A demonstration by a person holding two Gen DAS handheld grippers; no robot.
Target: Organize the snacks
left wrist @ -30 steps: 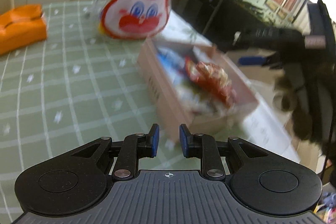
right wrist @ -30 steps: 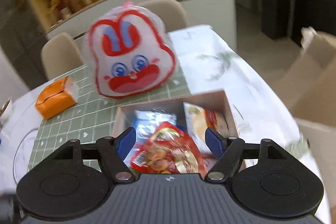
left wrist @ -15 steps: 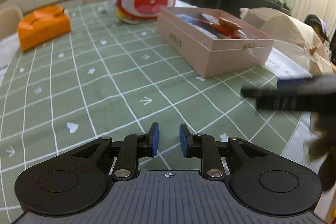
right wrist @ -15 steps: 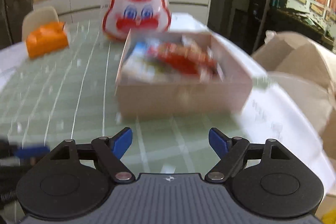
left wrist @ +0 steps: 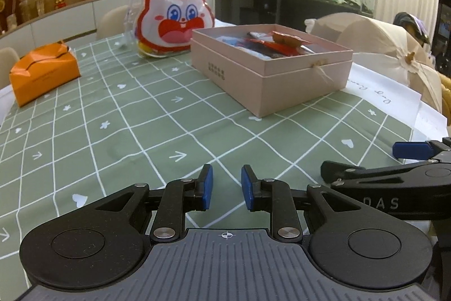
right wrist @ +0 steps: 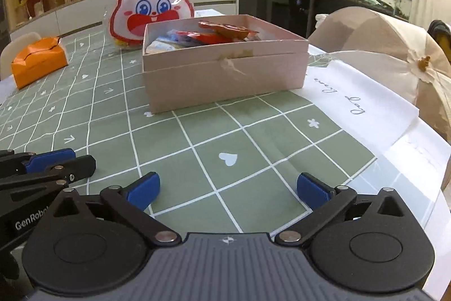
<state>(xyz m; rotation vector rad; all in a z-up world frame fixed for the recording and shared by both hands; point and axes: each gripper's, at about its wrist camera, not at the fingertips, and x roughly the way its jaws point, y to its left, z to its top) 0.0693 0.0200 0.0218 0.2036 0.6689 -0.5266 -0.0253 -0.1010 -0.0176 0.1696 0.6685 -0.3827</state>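
Observation:
An open pink box point(left wrist: 270, 75) point(right wrist: 225, 75) stands on the green checked tablecloth point(left wrist: 141, 131), holding red and blue snack packets point(left wrist: 276, 43) point(right wrist: 220, 35). Behind it stands a rabbit-faced clear bag point(left wrist: 174, 16) point(right wrist: 149, 7). My left gripper point(left wrist: 227, 182) hovers low over the cloth, well short of the box; its jaws keep a narrow, slightly opening gap with nothing in it. To its right, my right gripper point(right wrist: 228, 185) is opening wide over the cloth, holding nothing. Each gripper's fingers point(left wrist: 411, 150) point(right wrist: 48, 160) show at the edge of the other's view.
An orange folded box point(left wrist: 42, 72) point(right wrist: 39, 61) lies at the far left of the table. A white sheet with handwriting point(right wrist: 352, 100) covers the table's right edge. A cream-covered chair point(right wrist: 380, 47) stands just beyond it. Shelves and cabinets line the back wall.
Both grippers have drawn back from above the pink box and sunk low over the tablecloth. The right jaws have widened a lot. The left jaws are barely wider.

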